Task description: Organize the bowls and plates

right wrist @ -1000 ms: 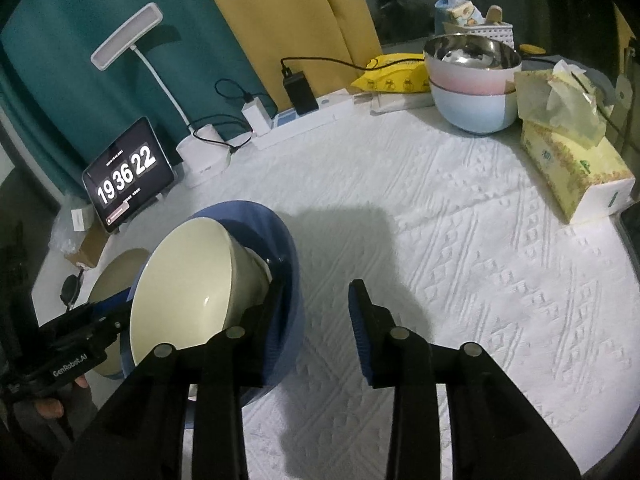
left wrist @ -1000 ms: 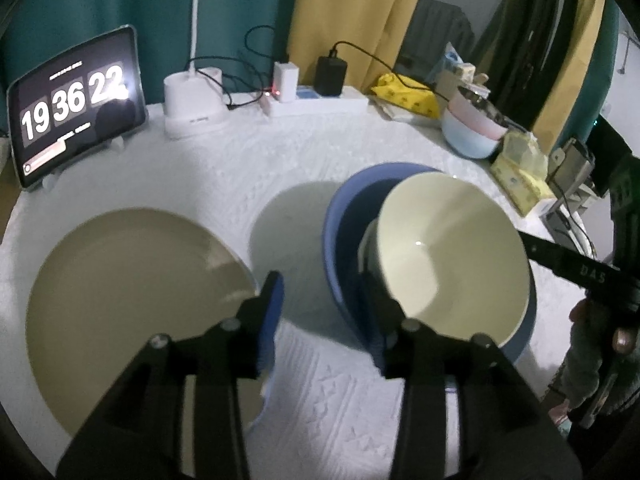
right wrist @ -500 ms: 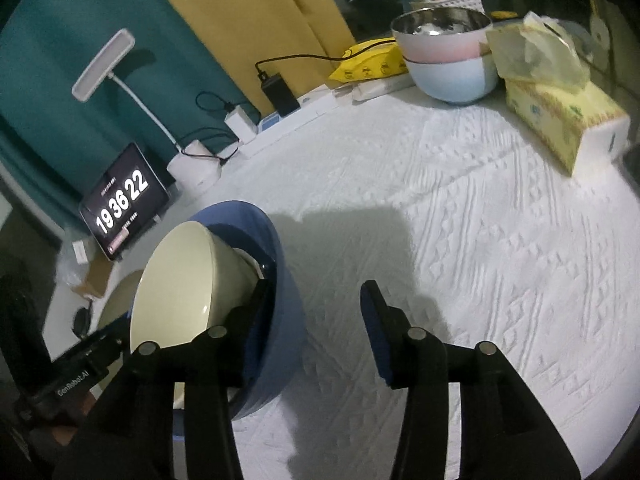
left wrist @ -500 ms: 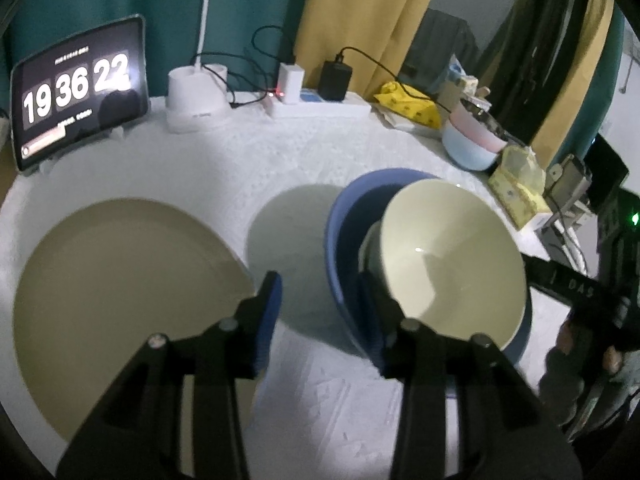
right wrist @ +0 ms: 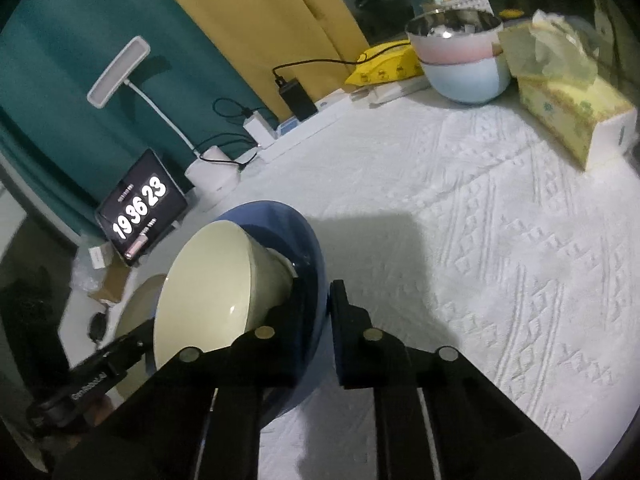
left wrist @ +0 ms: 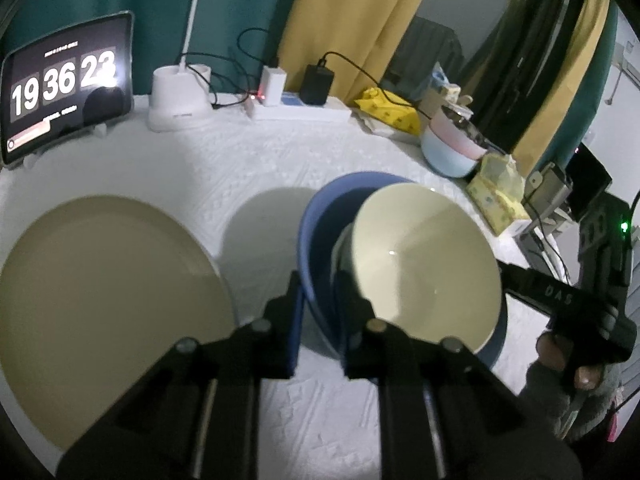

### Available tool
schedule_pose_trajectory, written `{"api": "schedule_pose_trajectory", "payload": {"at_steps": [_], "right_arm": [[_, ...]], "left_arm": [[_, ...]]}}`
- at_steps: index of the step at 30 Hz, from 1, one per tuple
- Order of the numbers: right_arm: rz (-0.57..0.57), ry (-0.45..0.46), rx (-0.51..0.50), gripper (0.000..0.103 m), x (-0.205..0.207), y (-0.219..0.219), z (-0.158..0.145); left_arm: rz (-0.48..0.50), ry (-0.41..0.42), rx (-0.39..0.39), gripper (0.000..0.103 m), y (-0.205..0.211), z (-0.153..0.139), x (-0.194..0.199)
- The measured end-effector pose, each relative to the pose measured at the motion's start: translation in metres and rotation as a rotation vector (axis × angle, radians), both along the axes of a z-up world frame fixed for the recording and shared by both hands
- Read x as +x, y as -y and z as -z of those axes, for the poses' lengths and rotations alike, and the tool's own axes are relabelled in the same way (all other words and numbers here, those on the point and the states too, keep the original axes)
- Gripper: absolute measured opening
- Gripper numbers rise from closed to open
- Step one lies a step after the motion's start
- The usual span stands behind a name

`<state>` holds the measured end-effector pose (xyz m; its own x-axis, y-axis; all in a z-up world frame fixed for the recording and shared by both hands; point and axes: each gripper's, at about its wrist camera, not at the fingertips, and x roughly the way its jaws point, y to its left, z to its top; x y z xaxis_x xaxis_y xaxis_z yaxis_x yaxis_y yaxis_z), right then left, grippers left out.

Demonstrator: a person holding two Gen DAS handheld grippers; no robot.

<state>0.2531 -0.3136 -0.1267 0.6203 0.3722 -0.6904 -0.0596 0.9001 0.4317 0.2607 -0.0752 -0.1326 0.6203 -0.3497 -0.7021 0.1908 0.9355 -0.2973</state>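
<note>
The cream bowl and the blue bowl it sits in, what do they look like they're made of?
Cream bowl: probably glazed ceramic, smooth and glossy, with small bright glints inside. Blue bowl: smooth, with a duller sheen and a thin rim; glazed ceramic or plastic, the look leaves it open.

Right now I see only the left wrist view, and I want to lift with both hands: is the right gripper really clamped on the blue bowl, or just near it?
Observer: Clamped. The right gripper has just closed its jaws on the rim of the blue bowl, with one finger inside and one outside.
Operator: How does the cream bowl sit on that side?
Observer: The cream bowl is tipped, with its foot against the blue bowl's inner wall, just above the inside finger.
Operator: And the stacked bowls at the back?
Observer: There are three: a steel bowl nested in the pink bowl, which sits in the light-blue bowl.
</note>
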Motion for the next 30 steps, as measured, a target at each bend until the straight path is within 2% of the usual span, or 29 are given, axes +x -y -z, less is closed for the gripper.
{"api": "schedule_pose_trajectory", "payload": {"at_steps": [13,30], "right_arm": [[0.028,-0.005,-0.041,0.009,-0.004,-0.004,-0.004],[0.026,0.048,-0.064,0.009,-0.014,-0.013,-0.03]], "left_arm": [[0.012,0.023,0.02,0.013,0.004,-0.004,-0.005],[0.006,0.073,0.008,0.013,-0.002,-0.024,-0.019]]}}
